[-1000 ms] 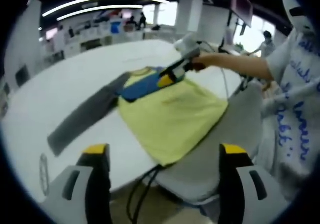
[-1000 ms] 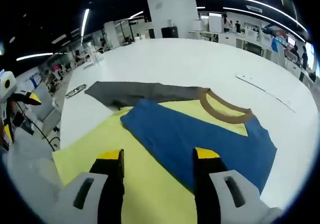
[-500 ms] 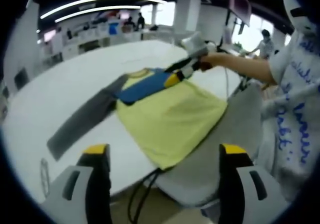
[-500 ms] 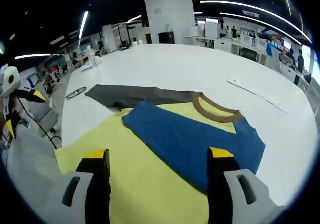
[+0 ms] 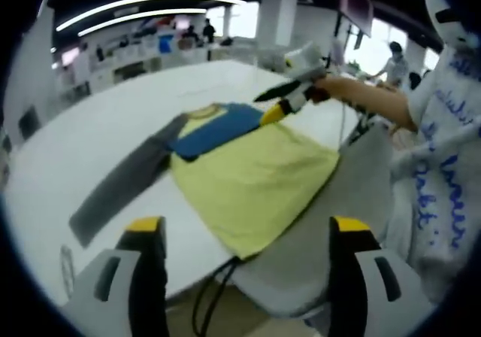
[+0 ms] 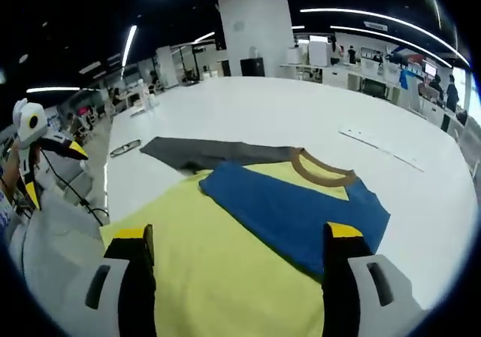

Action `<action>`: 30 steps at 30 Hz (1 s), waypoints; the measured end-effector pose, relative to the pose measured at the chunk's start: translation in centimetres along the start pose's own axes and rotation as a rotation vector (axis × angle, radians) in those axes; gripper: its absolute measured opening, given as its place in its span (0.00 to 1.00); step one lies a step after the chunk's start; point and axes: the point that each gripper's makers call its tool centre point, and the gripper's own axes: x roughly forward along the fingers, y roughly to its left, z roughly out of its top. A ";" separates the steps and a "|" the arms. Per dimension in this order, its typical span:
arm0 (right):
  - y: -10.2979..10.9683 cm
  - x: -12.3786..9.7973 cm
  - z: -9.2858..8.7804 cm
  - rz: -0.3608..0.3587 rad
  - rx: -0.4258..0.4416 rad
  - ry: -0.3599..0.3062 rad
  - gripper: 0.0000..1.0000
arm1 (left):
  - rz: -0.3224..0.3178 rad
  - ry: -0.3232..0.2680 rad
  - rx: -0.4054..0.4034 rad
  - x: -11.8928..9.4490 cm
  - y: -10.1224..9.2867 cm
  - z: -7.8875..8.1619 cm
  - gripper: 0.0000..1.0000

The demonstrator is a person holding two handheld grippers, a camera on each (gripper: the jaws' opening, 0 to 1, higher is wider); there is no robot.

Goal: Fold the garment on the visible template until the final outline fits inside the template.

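Note:
The garment lies flat on the white table (image 5: 90, 126): a yellow body (image 5: 252, 175), a blue sleeve (image 5: 214, 125) folded across its chest, and a grey sleeve (image 5: 120, 180) stretched out to the side. My left gripper (image 5: 246, 228) hangs open off the table's near edge, holding nothing. My right gripper (image 5: 279, 102) hovers open just above the garment beside the blue sleeve. From the right gripper view, my right gripper (image 6: 237, 235) is wide open over the yellow body (image 6: 218, 258), with the blue sleeve (image 6: 293, 205), brown collar (image 6: 323, 173) and grey sleeve (image 6: 203, 151) ahead. The left gripper (image 6: 34, 156) is at the far left.
A grey padded chair (image 5: 331, 217) stands against the table's near edge with a black cable (image 5: 210, 292) hanging beside it. A person in a white printed shirt (image 5: 443, 164) stands at the right. A thin strip (image 6: 383, 145) and a small ring-shaped object (image 6: 124, 149) lie on the table.
My right gripper's jaws have spread wider and it has drawn up and back from the blue sleeve, which stays folded on the yellow body. The left gripper has barely moved.

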 end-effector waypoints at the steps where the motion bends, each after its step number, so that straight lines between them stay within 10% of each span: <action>1: 0.0 -0.1 0.0 -0.003 -0.001 0.002 0.96 | 0.001 0.000 -0.001 0.0 0.0 0.0 0.85; 30: 3.0 -6.3 1.7 -0.039 -0.039 -0.077 1.00 | -0.015 0.017 -0.001 0.5 -0.4 -0.2 0.85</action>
